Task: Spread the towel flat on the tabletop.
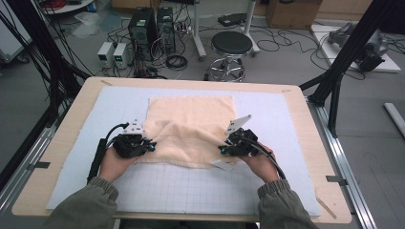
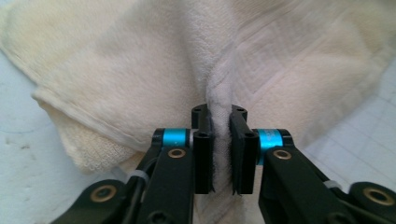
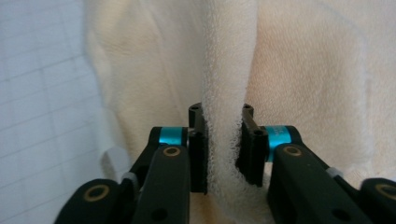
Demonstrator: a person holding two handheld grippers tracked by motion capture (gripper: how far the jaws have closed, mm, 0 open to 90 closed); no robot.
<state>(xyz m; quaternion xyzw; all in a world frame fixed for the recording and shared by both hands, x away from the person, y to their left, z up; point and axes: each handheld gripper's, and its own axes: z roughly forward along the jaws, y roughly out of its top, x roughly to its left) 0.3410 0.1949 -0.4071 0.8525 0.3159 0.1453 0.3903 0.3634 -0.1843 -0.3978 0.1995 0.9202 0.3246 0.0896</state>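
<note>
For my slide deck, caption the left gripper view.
Left gripper pinching a fold of cream towel between its fingers.

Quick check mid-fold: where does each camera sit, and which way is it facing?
High view: above the person's side, facing forward and down on the table; forearms, hands, left gripper and right gripper show.
Left gripper view: rides the left gripper, looks along its jaws, clamped on a towel fold.
Right gripper view: rides the right gripper, jaws pinching another towel fold.
Shared: the cream towel on the gridded mat.
</note>
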